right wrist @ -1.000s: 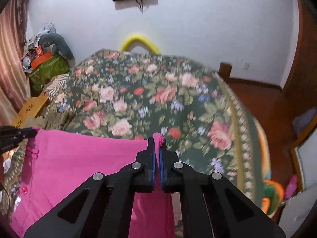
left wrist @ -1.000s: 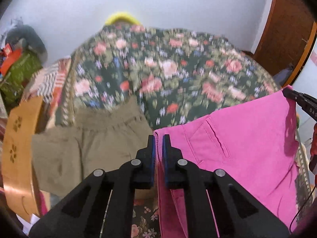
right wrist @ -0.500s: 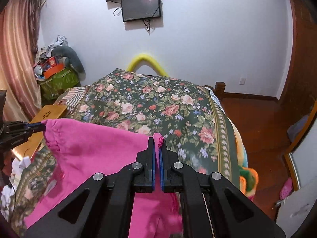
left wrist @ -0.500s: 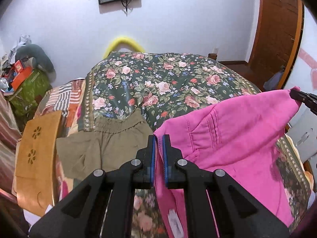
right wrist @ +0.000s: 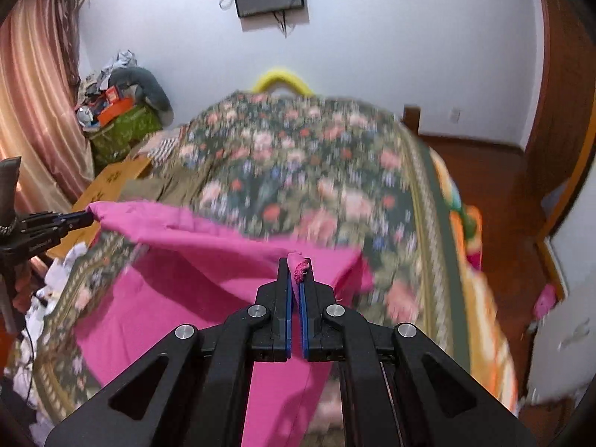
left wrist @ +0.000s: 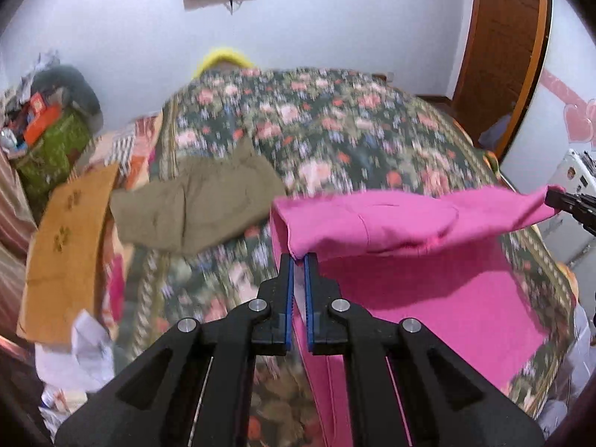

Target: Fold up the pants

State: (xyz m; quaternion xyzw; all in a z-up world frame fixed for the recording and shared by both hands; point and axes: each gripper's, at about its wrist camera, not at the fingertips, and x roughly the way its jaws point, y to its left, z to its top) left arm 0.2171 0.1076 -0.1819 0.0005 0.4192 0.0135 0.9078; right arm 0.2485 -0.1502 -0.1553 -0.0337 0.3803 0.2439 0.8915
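The pink pants [left wrist: 409,253] hang stretched between my two grippers above the floral bed [left wrist: 335,130]. My left gripper [left wrist: 297,260] is shut on one corner of the top edge. My right gripper [right wrist: 296,264] is shut on the other corner, where a frayed bit of pink cloth sticks out. The right gripper also shows at the right edge of the left wrist view [left wrist: 570,205], and the left gripper at the left of the right wrist view [right wrist: 56,221]. The pants [right wrist: 208,279] drape down over the near edge of the bed.
Olive-brown pants [left wrist: 197,205] lie folded on the bed's left part. A wooden board [left wrist: 63,238] and crumpled paper [left wrist: 85,350] lie at the left. A green bag with clutter [right wrist: 119,126] stands in the far left corner. A wooden door [left wrist: 499,48] is at the right.
Both grippers have lifted and moved back, so the pink pants hang lower against the near bed edge and the top edge is pulled tauter. Both views are blurred by motion.
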